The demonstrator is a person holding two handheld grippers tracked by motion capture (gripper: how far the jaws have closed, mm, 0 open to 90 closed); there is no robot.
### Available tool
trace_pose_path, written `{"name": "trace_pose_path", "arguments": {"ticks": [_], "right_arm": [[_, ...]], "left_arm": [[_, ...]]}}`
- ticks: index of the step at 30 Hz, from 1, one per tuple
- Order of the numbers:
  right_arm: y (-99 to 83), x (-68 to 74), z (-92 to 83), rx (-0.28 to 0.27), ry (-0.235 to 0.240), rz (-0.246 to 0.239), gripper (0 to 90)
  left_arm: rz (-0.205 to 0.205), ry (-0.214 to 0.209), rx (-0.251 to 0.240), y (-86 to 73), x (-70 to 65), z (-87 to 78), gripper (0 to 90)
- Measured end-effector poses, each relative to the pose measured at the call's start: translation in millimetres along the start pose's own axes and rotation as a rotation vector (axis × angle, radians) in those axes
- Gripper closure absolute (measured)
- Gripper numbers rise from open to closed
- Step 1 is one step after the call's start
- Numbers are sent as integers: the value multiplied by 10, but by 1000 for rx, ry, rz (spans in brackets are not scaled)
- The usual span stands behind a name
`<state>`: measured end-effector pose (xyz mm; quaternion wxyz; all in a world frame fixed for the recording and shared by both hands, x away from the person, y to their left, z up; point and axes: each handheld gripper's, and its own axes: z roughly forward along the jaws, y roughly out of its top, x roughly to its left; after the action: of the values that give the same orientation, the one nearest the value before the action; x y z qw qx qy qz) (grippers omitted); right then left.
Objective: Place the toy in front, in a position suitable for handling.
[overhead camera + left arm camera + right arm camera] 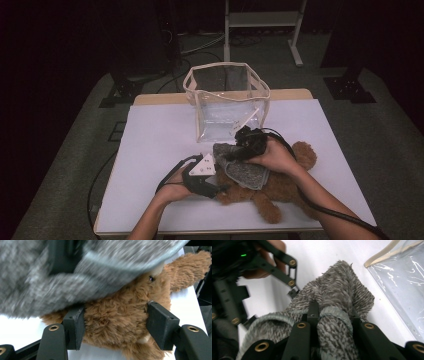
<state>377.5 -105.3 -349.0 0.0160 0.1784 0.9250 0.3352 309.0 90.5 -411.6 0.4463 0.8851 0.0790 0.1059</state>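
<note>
A brown teddy bear [285, 187] lies on the white table [160, 140] at the front right. My left gripper [222, 189] comes in from the left and is shut on the bear's furry body [117, 340]; its two pads press into the fur from both sides. A grey knitted cloth [245, 172] is draped over the bear's upper part. My right gripper [235, 155] is shut on a fold of this cloth [342, 290], and the rolled edge bulges between its jaws [333, 312]. In the left gripper view the cloth [50, 282] hangs blurred across the top.
A clear plastic bag [227, 100] with a beige rim stands upright and open-topped at the back middle of the table, just behind the right hand; its wall [402, 285] is close by. A white frame [262, 20] stands on the floor beyond.
</note>
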Motion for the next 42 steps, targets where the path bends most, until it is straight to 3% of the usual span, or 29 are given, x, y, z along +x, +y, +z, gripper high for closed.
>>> {"name": "trace_pose_path", "arguments": {"ticks": [3,10,14,19,22,24,33,42], "right_arm": [[-19,-44,16,-5,-2,18,721],[-304,-86,-306,-18,-67,39,722],[-495,49,-532,-64,-68,56,722],[-627,322,-683,-109,-51,10,721],[-633,443,-643,-102,-64,-28,720],[-623,435,-603,-101,-70,-29,720],[-538,83,-524,-135,-154,52,721],[-228,133,-375,-69,-188,-40,720]], "left_arm": [[-9,-1,-10,-8,0,-7,369],[-5,9,-7,-1,23,-2,365],[-20,16,-14,0,39,16,362],[-57,43,-27,9,83,24,361],[-50,51,-21,25,96,26,355],[-50,60,-22,26,95,9,355],[-69,102,-30,-58,179,-226,356],[-60,98,-18,-116,141,-370,350]]}}
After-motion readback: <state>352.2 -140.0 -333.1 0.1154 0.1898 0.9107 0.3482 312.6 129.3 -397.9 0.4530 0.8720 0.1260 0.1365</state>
